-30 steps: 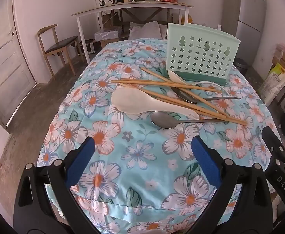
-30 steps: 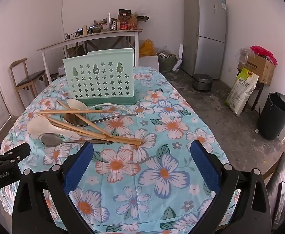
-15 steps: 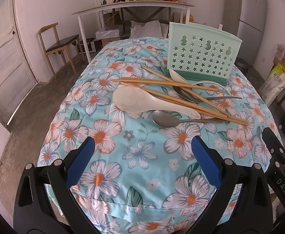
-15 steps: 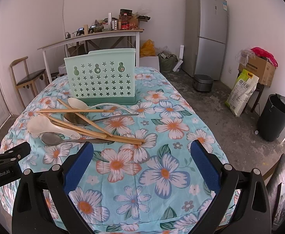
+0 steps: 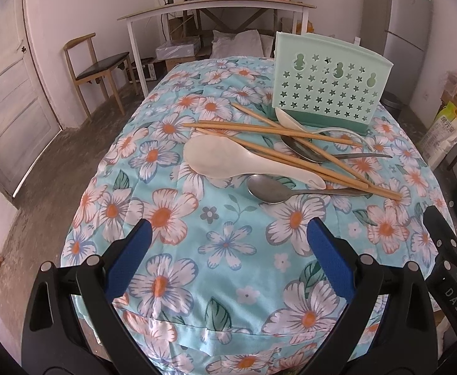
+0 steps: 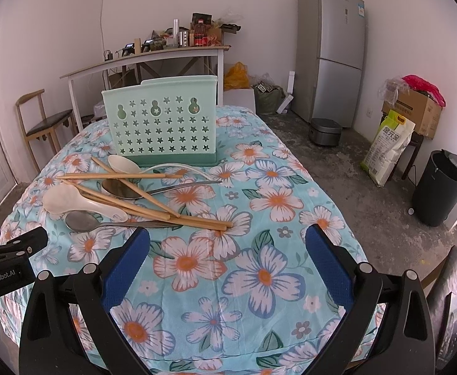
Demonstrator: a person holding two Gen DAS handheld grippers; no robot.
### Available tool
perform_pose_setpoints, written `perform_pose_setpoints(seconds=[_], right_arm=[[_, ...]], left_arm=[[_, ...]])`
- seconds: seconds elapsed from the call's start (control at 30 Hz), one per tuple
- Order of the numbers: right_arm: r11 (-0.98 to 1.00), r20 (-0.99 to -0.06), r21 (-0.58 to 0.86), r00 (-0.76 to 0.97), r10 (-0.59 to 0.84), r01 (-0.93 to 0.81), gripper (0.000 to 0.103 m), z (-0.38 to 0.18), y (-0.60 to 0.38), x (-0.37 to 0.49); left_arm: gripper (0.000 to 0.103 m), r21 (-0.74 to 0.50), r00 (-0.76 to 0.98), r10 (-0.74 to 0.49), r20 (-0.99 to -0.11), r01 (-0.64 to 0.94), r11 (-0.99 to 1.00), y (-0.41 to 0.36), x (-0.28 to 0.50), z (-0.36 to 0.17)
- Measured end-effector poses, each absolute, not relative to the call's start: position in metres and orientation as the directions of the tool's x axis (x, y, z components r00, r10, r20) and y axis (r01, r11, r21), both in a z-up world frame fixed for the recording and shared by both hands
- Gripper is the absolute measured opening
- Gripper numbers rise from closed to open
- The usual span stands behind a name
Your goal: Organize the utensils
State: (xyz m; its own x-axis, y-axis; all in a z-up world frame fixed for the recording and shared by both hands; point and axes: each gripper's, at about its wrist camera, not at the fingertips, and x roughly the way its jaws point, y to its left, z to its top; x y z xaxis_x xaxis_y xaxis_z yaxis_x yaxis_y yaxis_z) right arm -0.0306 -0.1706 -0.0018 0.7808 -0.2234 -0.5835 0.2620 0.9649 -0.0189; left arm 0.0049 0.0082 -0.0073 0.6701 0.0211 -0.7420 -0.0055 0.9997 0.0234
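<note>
A pile of utensils lies on the floral tablecloth (image 5: pixel 225 243): a large white rice paddle (image 5: pixel 225 159), a near metal spoon (image 5: pixel 272 189), a second metal spoon (image 5: pixel 303 153), a small white spoon (image 5: pixel 287 118) and several wooden chopsticks (image 5: pixel 278 131). A mint-green utensil holder (image 5: pixel 328 84) with star holes stands upright behind them. My left gripper (image 5: pixel 226 228) is open and empty, short of the pile. My right gripper (image 6: pixel 226 234) is open and empty, at the chopstick tips (image 6: pixel 225 226). The holder (image 6: pixel 162 125) and the paddle (image 6: pixel 72 203) also show in the right wrist view.
The table edge drops off close in front of both grippers. A wooden chair (image 5: pixel 93 68) and a white desk (image 5: pixel 215 9) stand behind the table. A fridge (image 6: pixel 331 53), a black bin (image 6: pixel 441 187) and boxes (image 6: pixel 416 109) are to the right.
Both grippers have edged slightly forward toward the pile, jaws staying open. The utensils and the holder have not moved.
</note>
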Motion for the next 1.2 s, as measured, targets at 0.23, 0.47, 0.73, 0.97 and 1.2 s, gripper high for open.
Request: perform_pose_setpoints(seconds=[0.23, 0.47, 0.73, 0.97, 1.2], right_arm=[[0.965, -0.584, -0.019, 0.78, -0.223, 0.262, 0.097, -0.0017, -0.1703, -0.0308], [0.965, -0.584, -0.02, 0.781, -0.224, 0.262, 0.097, -0.0016, -0.1701, -0.0306], [0.965, -0.584, -0.021, 0.781, -0.223, 0.26, 0.097, -0.0016, -0.1701, -0.03], [0.966, -0.584, -0.021, 0.781, -0.222, 0.259, 0.097, -0.0021, -0.1696, -0.0304], [0.966, -0.584, -0.019, 0.781, -0.219, 0.257, 0.097, -0.003, -0.1695, -0.0306]], left_arm=[[0.096, 0.022, 0.669, 0.022, -0.743, -0.008, 1.0, 0.0098, 0.0051, -0.0072], [0.096, 0.021, 0.668, 0.022, -0.744, -0.009, 1.0, 0.0116, 0.0051, -0.0072], [0.096, 0.02, 0.667, 0.025, -0.744, -0.015, 1.0, 0.0149, 0.005, -0.0079], [0.096, 0.019, 0.666, 0.026, -0.745, -0.017, 1.0, 0.0163, 0.0057, -0.0085], [0.096, 0.021, 0.666, 0.027, -0.746, -0.017, 1.0, 0.0169, 0.0057, -0.0087]])
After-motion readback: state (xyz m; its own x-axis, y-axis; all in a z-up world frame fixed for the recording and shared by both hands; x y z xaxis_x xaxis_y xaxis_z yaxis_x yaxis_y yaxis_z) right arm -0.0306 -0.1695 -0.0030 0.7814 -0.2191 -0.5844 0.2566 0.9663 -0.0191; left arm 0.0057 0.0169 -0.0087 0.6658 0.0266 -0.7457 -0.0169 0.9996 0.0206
